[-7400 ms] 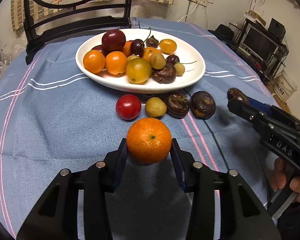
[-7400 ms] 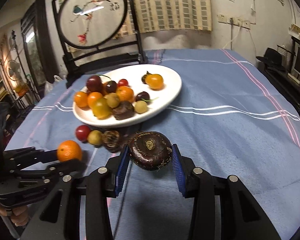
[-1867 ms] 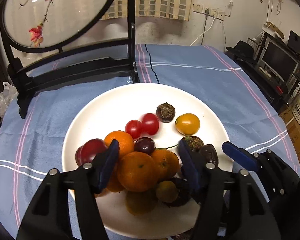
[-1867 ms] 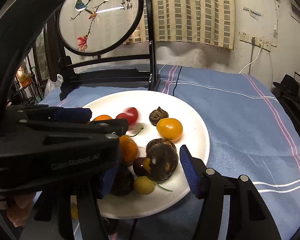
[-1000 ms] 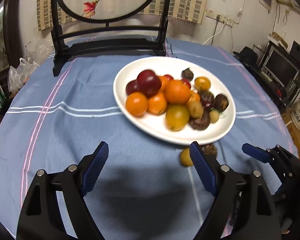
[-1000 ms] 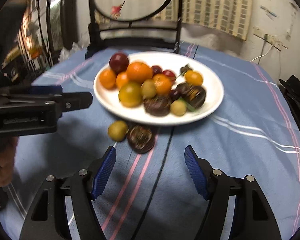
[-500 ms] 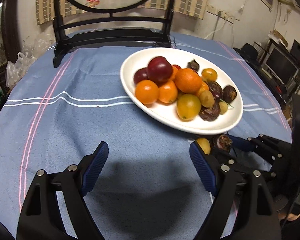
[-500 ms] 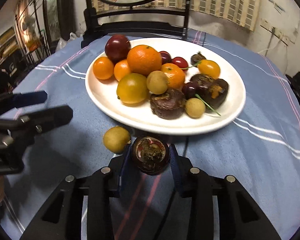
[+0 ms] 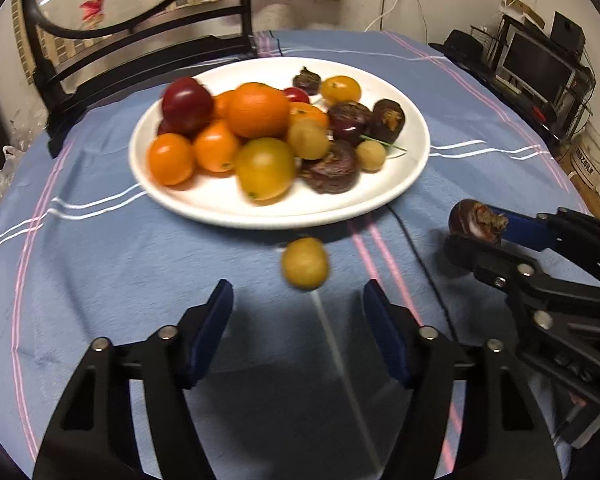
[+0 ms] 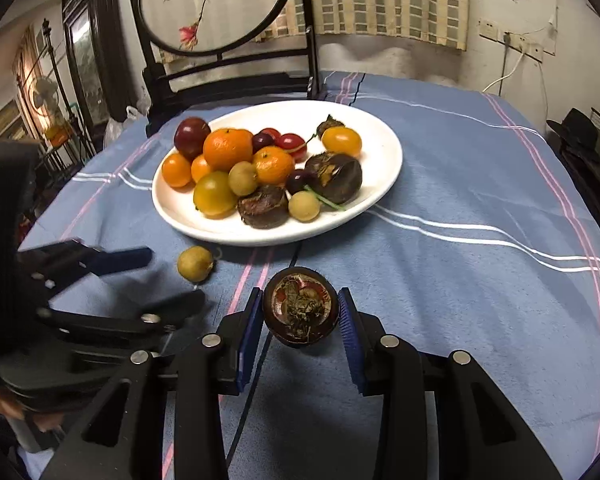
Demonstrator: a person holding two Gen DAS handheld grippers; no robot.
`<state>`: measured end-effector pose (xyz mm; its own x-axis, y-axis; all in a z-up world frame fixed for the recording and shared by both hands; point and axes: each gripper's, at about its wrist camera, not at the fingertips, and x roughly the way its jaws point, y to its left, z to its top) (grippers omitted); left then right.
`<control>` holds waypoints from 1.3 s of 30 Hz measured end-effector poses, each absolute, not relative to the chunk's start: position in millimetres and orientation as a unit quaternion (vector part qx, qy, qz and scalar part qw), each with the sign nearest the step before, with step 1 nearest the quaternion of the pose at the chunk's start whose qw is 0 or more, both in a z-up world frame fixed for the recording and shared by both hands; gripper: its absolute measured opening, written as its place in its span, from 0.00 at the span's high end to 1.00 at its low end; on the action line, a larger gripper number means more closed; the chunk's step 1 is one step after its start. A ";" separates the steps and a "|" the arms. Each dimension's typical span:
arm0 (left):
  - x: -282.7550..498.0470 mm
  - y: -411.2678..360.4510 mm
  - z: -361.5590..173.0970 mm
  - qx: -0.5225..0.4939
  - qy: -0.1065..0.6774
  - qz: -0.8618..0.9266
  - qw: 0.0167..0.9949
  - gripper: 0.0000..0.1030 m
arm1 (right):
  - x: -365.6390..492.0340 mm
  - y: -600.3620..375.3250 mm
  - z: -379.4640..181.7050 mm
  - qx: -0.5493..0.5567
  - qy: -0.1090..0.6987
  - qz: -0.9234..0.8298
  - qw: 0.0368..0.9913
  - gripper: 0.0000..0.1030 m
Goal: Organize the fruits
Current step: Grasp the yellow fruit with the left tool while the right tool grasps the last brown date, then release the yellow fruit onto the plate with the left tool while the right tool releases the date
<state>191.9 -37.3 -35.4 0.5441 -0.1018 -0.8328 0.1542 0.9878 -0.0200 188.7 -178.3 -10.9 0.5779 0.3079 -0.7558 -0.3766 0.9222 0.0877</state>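
Clamping my right hand-held gripper [image 10: 299, 322] on the dark brown fruit [image 10: 300, 312], I hold it above the blue-clothed surface [image 10: 460, 280], near the white plate [image 10: 384, 168]. My left hand-held gripper [image 9: 296, 322] has just been closing, nothing between its pads; the motion-blurred yellow fruit [image 9: 305, 263] lies just ahead. Piled fruit hides the plate's middle.

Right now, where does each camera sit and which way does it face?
Left wrist: on the left claw, angled down at the loose yellow fruit before the white plate; its own open fingers show, which have just been closing, with the right claw at the right edge.
Right wrist: on the right claw, angled down toward the plate; its pads clamp a dark fruit, with the left claw at left.
Shared: plate, yellow fruit, blue tablecloth.
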 end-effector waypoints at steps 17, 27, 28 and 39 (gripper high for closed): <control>202.2 -27.5 16.5 0.017 0.432 -0.083 0.898 0.75 | 188.9 -170.3 21.1 -0.018 0.363 0.214 0.907 0.63; 281.8 -16.3 37.3 -0.003 0.422 -0.041 0.906 0.75 | 254.6 -132.7 22.5 -0.032 0.351 0.211 0.912 0.63; 289.6 -15.6 32.4 -0.004 0.427 -0.037 0.903 0.75 | 261.0 -131.3 19.5 -0.030 0.353 0.210 0.911 0.63; 277.6 -22.7 33.2 0.012 0.384 -0.021 0.923 0.12 | 261.1 -136.2 19.3 -0.028 0.338 0.189 0.922 0.29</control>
